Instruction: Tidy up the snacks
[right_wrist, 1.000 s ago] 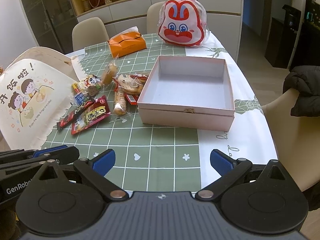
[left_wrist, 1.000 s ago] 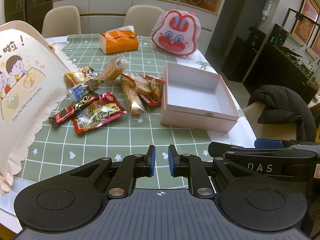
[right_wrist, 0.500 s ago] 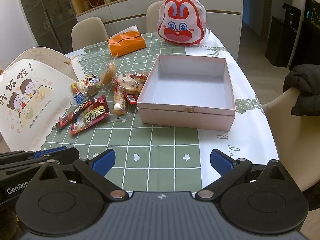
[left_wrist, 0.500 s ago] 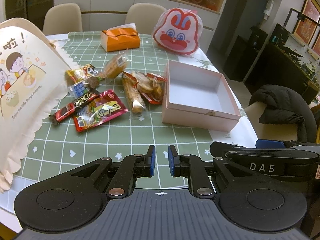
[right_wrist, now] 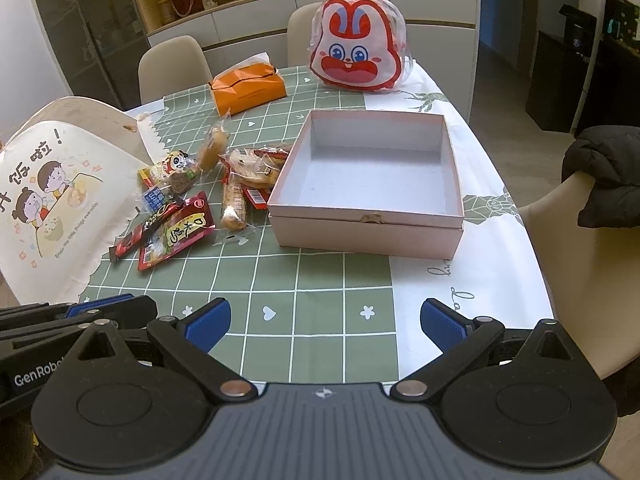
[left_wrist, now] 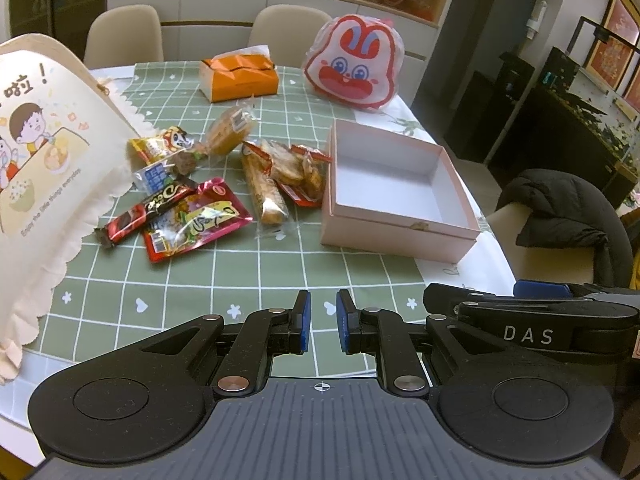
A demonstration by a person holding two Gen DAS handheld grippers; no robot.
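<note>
At the bottom centre of its view the left claw [left_wrist: 322, 326] is drawn nearly closed on nothing; the right claw [right_wrist: 324, 322] gapes wide, empty, likely readied to pick. Beyond them, mid-frame on the worktop [right_wrist: 280, 292], the snacks [right_wrist: 188, 208] lie heaped just left of the empty pink box [right_wrist: 366, 236], probably their destination.

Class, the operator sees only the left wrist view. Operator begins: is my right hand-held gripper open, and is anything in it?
Observer: In the right wrist view the right hand-held gripper is wide open, with nothing between its blue pads.
Operator: What does it face?
Observer: The open pink cardboard box lies straight ahead of it, and the wrapped snacks lie left of the box.
</note>
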